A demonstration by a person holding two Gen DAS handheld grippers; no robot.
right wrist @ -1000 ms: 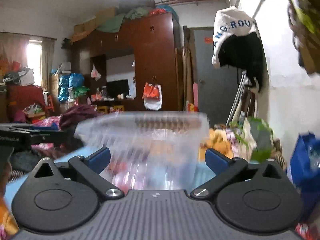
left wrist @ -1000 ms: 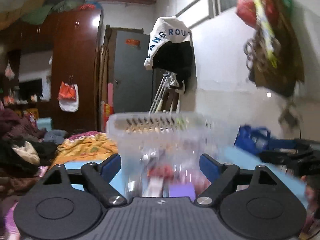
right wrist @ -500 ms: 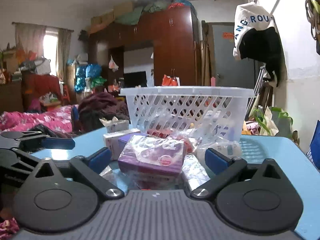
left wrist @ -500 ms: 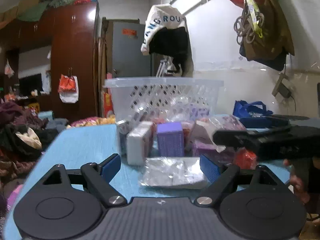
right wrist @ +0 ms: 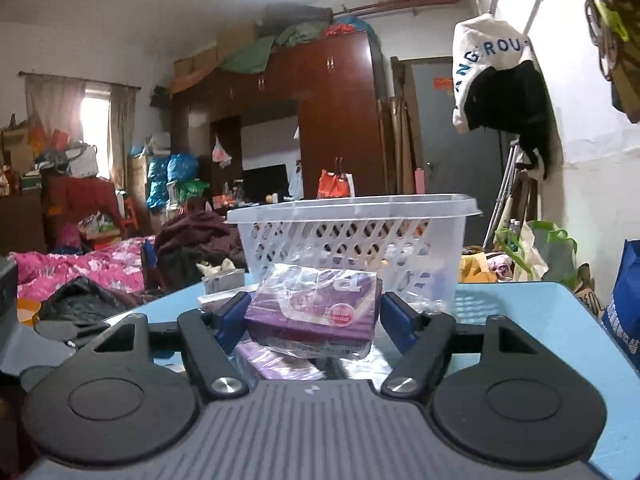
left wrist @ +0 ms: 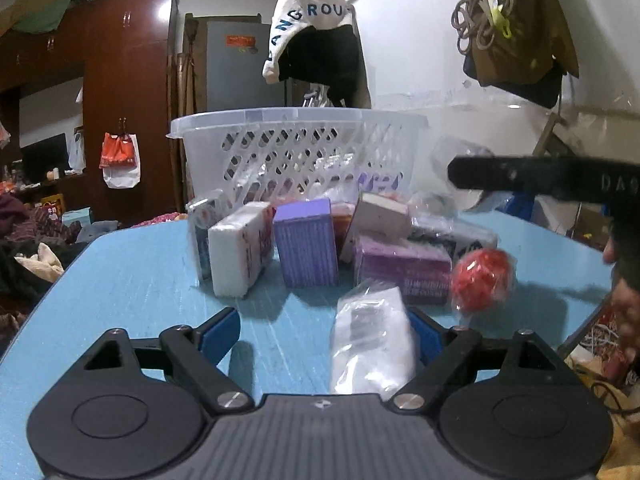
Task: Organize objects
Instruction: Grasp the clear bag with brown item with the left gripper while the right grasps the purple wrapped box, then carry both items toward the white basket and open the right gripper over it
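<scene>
A clear plastic basket [left wrist: 296, 148] stands on the blue table [left wrist: 132, 280], also in the right wrist view [right wrist: 352, 236]. In front of it lie several packs: a white pack [left wrist: 240, 252], a purple box [left wrist: 308, 244], a wrapped purple pack [left wrist: 404, 276], a red ball-like item [left wrist: 482, 280]. My left gripper [left wrist: 324, 334] is open, with a clear-wrapped white pack [left wrist: 372, 344] between its fingers near the right one. My right gripper [right wrist: 314, 316] has its fingers on either side of a wrapped purple pack [right wrist: 316, 312]; contact is unclear. The right gripper appears as a black bar [left wrist: 540, 180] in the left view.
A white wall [left wrist: 440, 60] with hanging bags [left wrist: 516, 28] and a cap [left wrist: 316, 36] lies behind the table. A wooden wardrobe [right wrist: 336, 120], clothes piles [right wrist: 100, 268] and a blue bag [right wrist: 624, 304] surround the table. The table edge [right wrist: 600, 340] is close on the right.
Both grippers dropped toward the table and moved closer to the packs. The right gripper's fingers narrowed around the purple pack. The white wrapped pack now sits between the left fingers.
</scene>
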